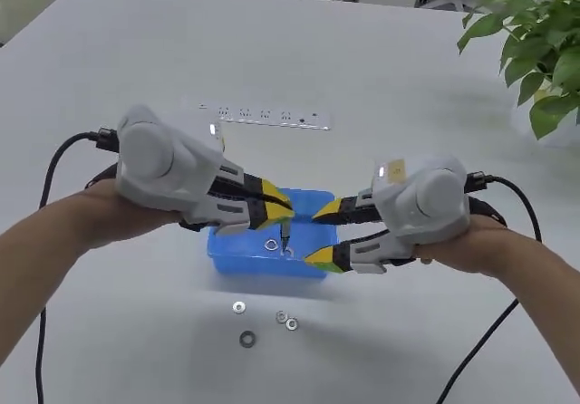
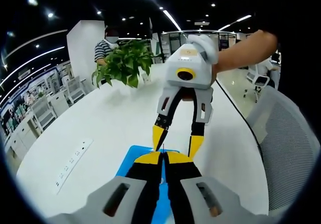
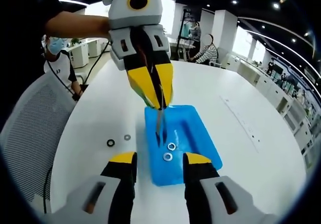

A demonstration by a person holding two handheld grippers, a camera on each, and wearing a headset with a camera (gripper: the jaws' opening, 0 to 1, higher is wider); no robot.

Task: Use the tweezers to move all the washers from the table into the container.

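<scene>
Left gripper (image 1: 283,212): fingers clenched on the thin metal tweezers (image 1: 285,235), which point down into the shallow blue rectangular plastic container (image 1: 263,266). Tweezer tips are low inside it, close to two small silver ring washers (image 3: 171,146) lying on the container floor; contact between tips and washers cannot be told. Right gripper (image 1: 315,235): fingers released and spread apart, grasping nothing, held over the right end of the container, facing the left gripper. Four more loose washers (image 1: 246,338) lie on the white surface (image 1: 136,78) just in front of the container, on the person's side. White power strip (image 1: 263,114) lies beyond the container. Green leafy plant (image 1: 535,51) at far right.
</scene>
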